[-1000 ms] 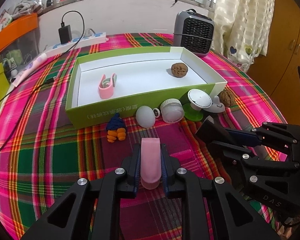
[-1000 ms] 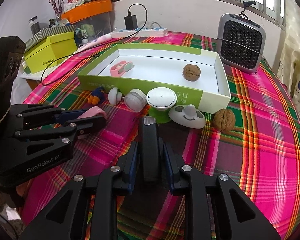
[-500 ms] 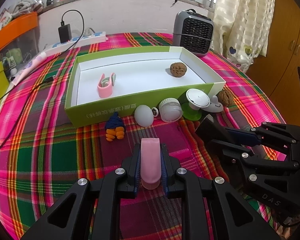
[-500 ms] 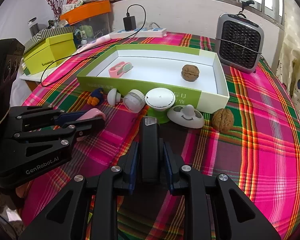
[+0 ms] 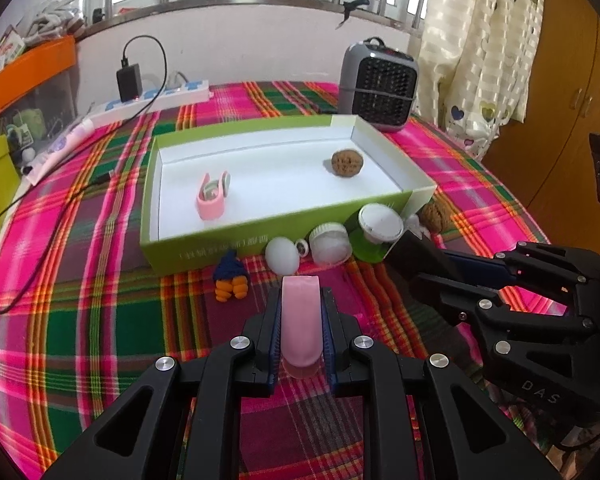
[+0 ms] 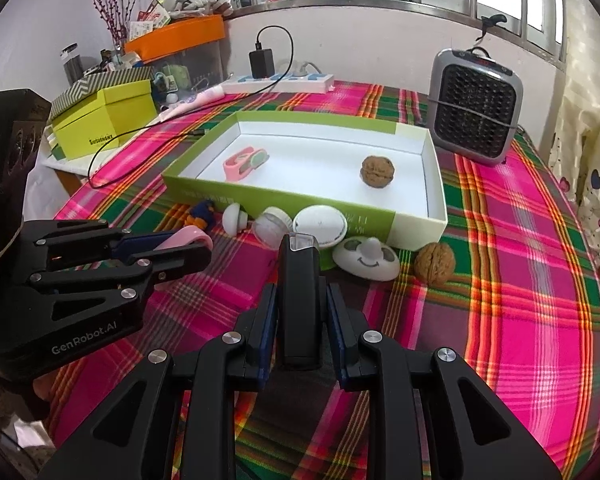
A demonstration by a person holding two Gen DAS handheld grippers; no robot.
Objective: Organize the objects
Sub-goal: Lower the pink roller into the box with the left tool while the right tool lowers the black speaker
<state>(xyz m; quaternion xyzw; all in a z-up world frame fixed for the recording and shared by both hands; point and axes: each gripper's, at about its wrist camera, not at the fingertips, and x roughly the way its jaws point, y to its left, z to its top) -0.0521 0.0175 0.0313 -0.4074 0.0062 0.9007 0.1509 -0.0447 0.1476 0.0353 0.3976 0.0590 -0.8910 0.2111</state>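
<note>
Bright plaid cloth (image 5: 80,280) covers the table, with a window and a grey heater (image 5: 378,84) at the back. On the cloth sits a green box (image 5: 236,240) with a white floor. Two things already lie in the box: a pink clip (image 5: 212,196) near its left end and a walnut (image 5: 347,163) near its right end. The left gripper (image 5: 301,312) has its jaws closed tight on a pink piece (image 5: 301,320), which sticks out past the tips. It hovers over the cloth, short of the box. The right gripper (image 6: 299,296) has its jaws closed tight on a black block (image 6: 299,292) with a clear tip. It also hovers over the cloth, near the box's front wall. Many things wait outside, along that front wall: a blue and orange toy (image 5: 230,276), a white egg shape (image 5: 283,255), a small white jar (image 5: 331,242), a white lid (image 5: 381,222) on a green cup (image 5: 366,246), a white smiley disc (image 6: 366,260), and a second walnut (image 6: 435,263) just beside the box's corner. So the job looks only partly done. Two things are in, two are held and likely go in next, and about six are left on the cloth.
</note>
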